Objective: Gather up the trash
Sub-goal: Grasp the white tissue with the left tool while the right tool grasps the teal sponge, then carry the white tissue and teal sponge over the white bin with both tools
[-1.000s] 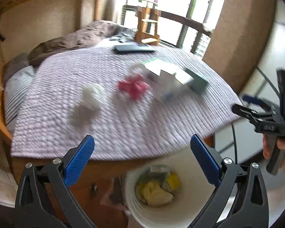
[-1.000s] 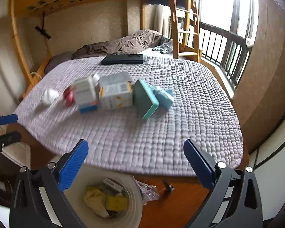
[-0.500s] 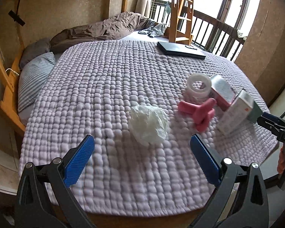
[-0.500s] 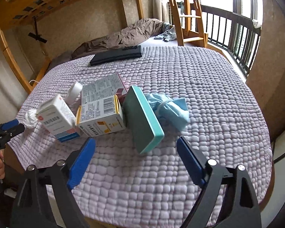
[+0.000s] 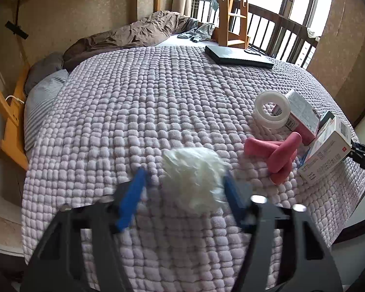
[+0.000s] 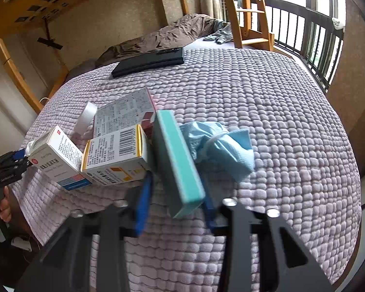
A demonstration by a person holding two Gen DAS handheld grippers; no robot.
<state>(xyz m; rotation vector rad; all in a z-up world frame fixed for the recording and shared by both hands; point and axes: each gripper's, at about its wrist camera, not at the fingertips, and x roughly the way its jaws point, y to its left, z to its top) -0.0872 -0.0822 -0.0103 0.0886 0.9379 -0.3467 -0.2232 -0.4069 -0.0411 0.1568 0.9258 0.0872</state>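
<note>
Closing on two pieces of trash at once

Both grippers have narrowed their jaws since half a second ago, when each stood wide apart above the quilt.

1. Left gripper (image 5: 182,182): the blue pads now bracket the white wad (image 5: 194,177) at lower centre of the left view. The right pad touches the wad's edge; the left pad stands just beside it, with a gap. Motion blur on the pads suggests the jaws are mid-closure. State: partly closed, not yet clamped.

2. Right gripper (image 6: 176,194): the pads flank the near end of the teal box (image 6: 177,160), lower centre of the right view. Contact on either side is blurred; whether the box is pinched cannot be told.

3. Remaining items: the pink piece (image 5: 277,153), tape roll (image 5: 271,112) and cartons (image 6: 114,153) lie clustered on the quilt (image 5: 133,112), with the blue cloth (image 6: 221,146) touching the teal box. The laptop (image 6: 148,62) lies well apart, toward the upper frame.

Judgement: two pickups are imminent. The wad is soft and should compress easily; the tilted box may twist if gripped only at its end.
</note>
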